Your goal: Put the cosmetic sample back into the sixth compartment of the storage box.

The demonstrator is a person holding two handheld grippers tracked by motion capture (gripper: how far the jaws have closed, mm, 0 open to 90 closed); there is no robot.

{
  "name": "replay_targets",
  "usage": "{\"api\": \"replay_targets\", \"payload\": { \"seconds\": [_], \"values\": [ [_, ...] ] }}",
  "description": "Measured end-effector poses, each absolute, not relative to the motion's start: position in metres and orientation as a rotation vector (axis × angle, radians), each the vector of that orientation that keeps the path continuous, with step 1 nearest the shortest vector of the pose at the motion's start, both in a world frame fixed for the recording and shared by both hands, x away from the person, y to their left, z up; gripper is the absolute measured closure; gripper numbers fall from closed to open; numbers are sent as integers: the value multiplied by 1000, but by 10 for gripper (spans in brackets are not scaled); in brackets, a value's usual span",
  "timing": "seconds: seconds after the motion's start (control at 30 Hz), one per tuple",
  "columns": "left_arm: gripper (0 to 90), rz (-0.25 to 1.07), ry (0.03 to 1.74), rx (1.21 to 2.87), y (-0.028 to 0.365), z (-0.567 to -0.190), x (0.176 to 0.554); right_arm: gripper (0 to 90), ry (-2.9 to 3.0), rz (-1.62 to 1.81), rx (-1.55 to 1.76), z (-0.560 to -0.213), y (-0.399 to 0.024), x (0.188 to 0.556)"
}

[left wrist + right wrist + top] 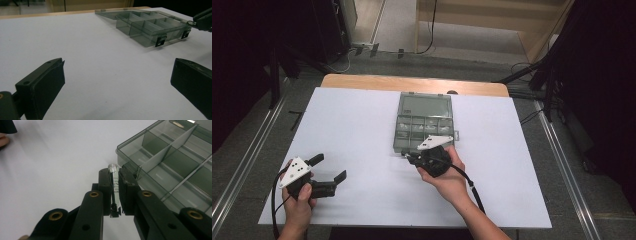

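A smoky clear plastic organizer box [423,127] [150,26] [175,162] lies open on the white table sheet, lid folded back, with divided compartments. My right gripper [409,158] [115,176] hovers at the box's near left corner, shut on a small clear tube [113,173] with dark writing on it; the tube stands up between the pads, its open rim poking above them. My left gripper [329,170] [117,82] rests low at the table's near left, jaws wide open with nothing between them, aimed toward the box.
The white sheet [362,125] covers most of the wooden table [412,82]. Two black latches [160,41] hang on the box's front wall. Metal rails, cables and dark stands flank the table on the floor.
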State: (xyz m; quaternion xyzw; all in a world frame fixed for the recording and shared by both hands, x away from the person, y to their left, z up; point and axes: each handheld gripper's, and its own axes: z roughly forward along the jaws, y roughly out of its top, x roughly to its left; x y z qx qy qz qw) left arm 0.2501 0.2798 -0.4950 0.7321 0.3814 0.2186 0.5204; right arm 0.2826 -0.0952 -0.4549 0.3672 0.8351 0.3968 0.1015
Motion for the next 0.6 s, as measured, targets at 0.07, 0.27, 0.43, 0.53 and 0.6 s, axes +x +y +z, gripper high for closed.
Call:
{"api": "replay_targets", "payload": {
  "seconds": [0.07, 0.27, 0.43, 0.53, 0.6],
  "values": [
    [0, 524, 914, 1755, 280, -495, 250, 825, 2464, 1171, 1084, -455, -95, 284],
    [0, 522, 914, 1753, 280, -495, 250, 825, 2454, 1176, 1106, -454, -96, 290],
    [0, 521, 916, 1752, 280, -495, 250, 825, 2446, 1173, 1104, -452, -96, 294],
    [0, 520, 918, 1749, 280, -495, 250, 825, 2441, 1171, 1102, -450, -96, 297],
    [0, 519, 918, 1750, 280, -495, 250, 825, 2438, 1173, 1109, -449, -97, 298]
  ]
}}
